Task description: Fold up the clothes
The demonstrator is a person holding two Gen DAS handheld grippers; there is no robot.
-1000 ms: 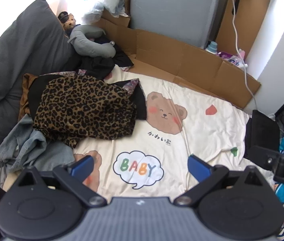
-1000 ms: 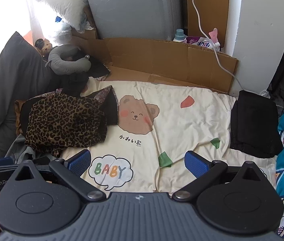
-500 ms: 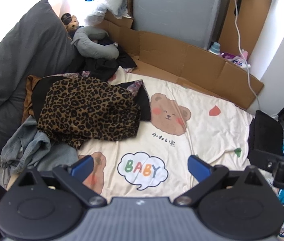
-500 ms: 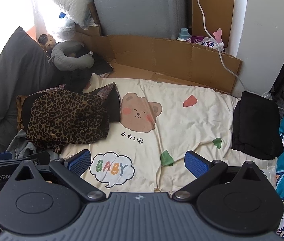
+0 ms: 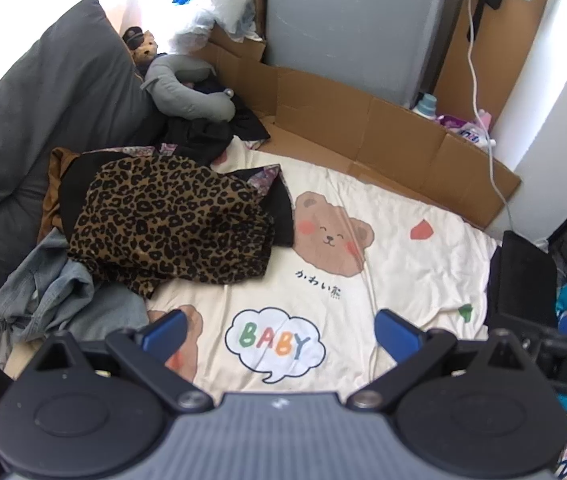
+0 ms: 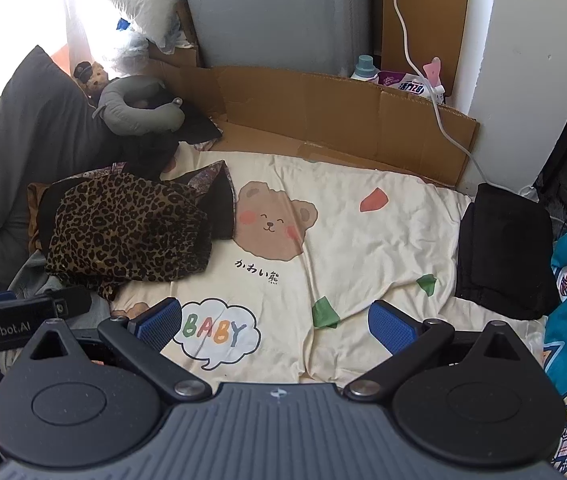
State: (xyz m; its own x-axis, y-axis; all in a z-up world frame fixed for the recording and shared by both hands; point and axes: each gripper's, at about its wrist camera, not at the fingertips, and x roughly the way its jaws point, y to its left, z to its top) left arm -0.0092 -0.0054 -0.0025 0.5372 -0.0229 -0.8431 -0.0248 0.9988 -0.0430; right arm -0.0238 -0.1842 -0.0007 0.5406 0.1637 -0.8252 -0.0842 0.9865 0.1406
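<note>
Cream sheet (image 5: pixel 395 280): fills the middle of both frames, printed with a brown bear face and a "BABY" speech bubble; lightly wrinkled.
Left gripper (image 5: pixel 281 331): bottom centre of the left wrist view, blue-padded jaws spread wide with nothing between them, hovering over the "BABY" bubble.
Right gripper (image 6: pixel 275 322): bottom centre of the right wrist view, jaws likewise wide apart and empty, above the sheet's near edge.
Leopard-print garment (image 5: pixel 171 220): crumpled at left of centre, lying on top of a heap of clothes.
Black garment under it (image 5: pixel 283 216): its edge pokes out toward the bear face.
Denim piece (image 5: pixel 55 292): bunched at lower left, partly under the leopard print.
Folded black garment (image 6: pixel 503 248): flat at the right edge of the sheet, well apart from the heap.
Grey pillow (image 5: pixel 43 120): upper left.
Cardboard (image 6: pixel 343 120): along the back, behind the sheet.
</note>
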